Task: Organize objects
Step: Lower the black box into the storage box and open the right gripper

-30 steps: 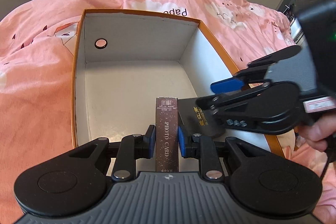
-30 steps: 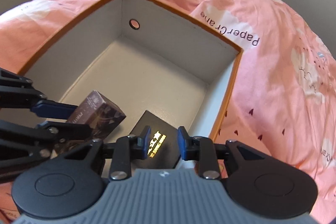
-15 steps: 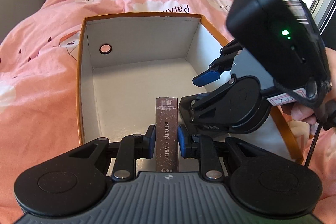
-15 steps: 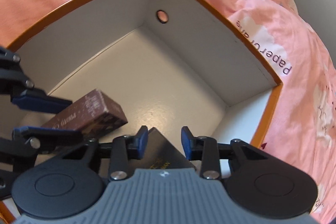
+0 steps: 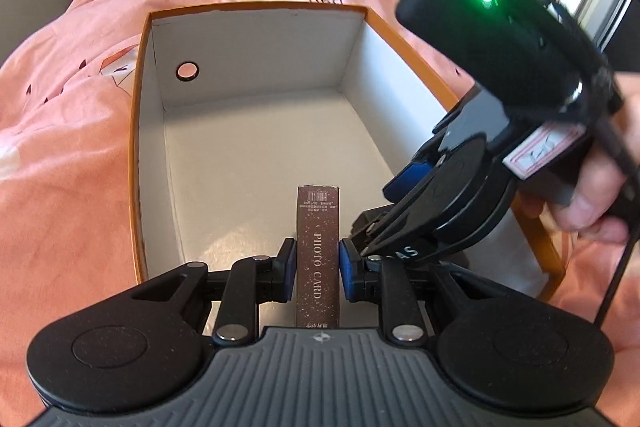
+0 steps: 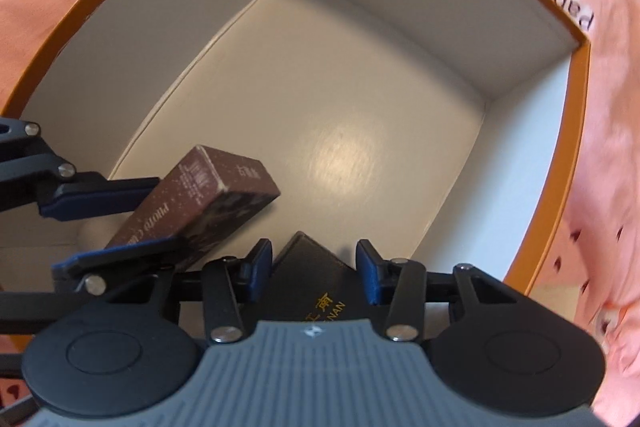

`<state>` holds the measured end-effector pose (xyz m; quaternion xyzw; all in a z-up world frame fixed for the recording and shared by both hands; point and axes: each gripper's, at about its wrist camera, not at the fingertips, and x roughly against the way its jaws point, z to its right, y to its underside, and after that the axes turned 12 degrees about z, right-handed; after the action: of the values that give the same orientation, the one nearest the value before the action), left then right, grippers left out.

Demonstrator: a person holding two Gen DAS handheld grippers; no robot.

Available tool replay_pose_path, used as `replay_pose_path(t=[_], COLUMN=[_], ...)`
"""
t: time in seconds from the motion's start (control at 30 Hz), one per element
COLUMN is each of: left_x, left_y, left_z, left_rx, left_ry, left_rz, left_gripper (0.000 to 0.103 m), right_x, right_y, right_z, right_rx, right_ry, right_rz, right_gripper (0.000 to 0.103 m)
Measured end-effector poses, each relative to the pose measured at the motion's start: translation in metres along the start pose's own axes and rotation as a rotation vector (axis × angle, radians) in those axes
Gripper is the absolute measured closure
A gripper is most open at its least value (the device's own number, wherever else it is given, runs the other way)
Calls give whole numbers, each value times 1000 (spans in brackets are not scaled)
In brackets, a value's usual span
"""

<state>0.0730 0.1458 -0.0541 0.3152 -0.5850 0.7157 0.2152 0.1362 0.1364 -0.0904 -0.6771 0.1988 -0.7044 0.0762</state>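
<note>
Two small boxes were handled inside the orange-rimmed box (image 5: 138, 131) on the pink duvet (image 5: 60, 187).

The brown photo-card box (image 5: 318, 259) was clamped by the left gripper (image 5: 318, 267) over the floor. The right gripper (image 6: 316, 273) was opening, its pads clear of the black box (image 6: 316, 279) between them.

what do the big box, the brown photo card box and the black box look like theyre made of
Big box: rigid paperboard by the look, matte white inside, orange edge, folded seams in the corners.
Brown photo card box: thin printed card, speckled, slightly glossy; sharp folded edges.
Black box: probably coated card, smooth dark face with gold lettering; too little shows to be sure.
</note>
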Motion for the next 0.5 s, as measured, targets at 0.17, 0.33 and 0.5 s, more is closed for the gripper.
replay_pose_path(t=[0.17,0.33,0.5], left_x=[4,4,6], left_y=[6,9,10], left_z=[3,4,1], left_rx=[-23,-19,3], left_ry=[15,17,28], left_rz=[-50,-64,-57], left_gripper=[78,78,78], right_x=[0,-3,6], right_y=[5,5,0], right_z=[-5,-6,-10], right_rx=[-10,-15,-10], right_ry=[-61,-90,-44], right_rz=[-94,-148,-111], right_gripper=[54,54,53])
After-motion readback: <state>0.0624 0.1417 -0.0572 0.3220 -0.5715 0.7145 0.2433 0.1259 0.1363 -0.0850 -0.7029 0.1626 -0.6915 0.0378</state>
